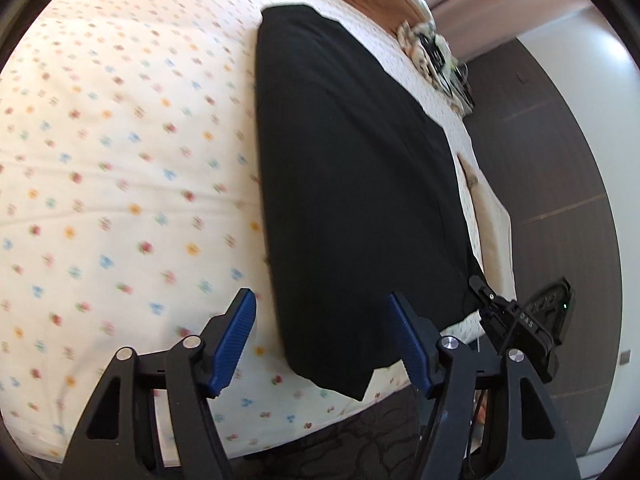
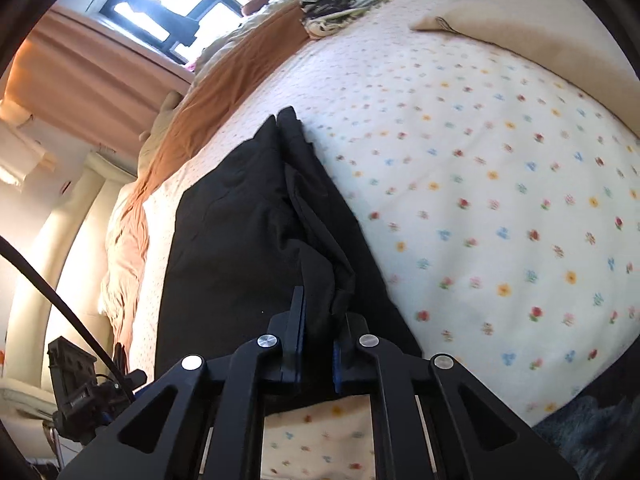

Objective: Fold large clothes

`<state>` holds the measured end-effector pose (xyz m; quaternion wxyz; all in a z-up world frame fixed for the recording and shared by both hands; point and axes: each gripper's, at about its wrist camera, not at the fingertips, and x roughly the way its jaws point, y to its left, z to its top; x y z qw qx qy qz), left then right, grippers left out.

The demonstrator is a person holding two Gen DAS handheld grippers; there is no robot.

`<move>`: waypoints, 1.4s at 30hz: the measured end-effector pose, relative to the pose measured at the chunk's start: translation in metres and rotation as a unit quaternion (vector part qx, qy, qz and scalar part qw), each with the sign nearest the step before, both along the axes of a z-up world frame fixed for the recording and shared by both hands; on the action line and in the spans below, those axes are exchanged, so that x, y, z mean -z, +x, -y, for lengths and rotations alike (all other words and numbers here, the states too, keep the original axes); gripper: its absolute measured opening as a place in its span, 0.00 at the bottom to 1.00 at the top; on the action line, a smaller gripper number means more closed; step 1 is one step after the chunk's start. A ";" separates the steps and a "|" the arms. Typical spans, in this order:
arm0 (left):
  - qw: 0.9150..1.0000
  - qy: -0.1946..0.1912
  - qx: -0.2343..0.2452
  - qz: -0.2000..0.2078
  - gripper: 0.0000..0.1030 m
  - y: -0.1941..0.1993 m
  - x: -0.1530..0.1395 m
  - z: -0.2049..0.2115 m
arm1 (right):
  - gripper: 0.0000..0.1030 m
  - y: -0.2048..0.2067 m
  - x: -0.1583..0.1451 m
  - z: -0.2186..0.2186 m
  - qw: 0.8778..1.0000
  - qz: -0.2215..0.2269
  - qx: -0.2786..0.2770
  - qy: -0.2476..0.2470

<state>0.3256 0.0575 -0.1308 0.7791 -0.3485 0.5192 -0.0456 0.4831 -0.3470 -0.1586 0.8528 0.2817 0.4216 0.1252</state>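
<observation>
Right gripper [image 2: 316,344] pinches the garment [image 2: 248,216] edge; its length runs ahead; left gripper [image 1: 324,344] straddles its corner, spread.

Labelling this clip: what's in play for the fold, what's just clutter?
In play:
black garment, spread on the bed
right tongs, shut on its edge
left tongs, open over its near corner

Clutter:
floral sheet
orange blanket
cream pillow
patterned pile
</observation>
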 end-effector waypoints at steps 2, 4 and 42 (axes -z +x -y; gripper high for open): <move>1.000 -0.005 0.009 -0.005 0.62 0.004 0.006 0.010 | 0.06 -0.002 0.005 0.001 1.000 -0.012 -0.010 0.006; 1.000 0.017 0.010 -0.007 0.62 0.008 0.007 0.017 | 0.08 -0.003 0.002 -0.002 1.000 -0.014 -0.025 0.009; 0.994 0.102 0.042 0.026 0.25 -0.034 -0.025 0.019 | 0.12 -0.048 0.014 -0.010 0.994 -0.035 -0.081 0.057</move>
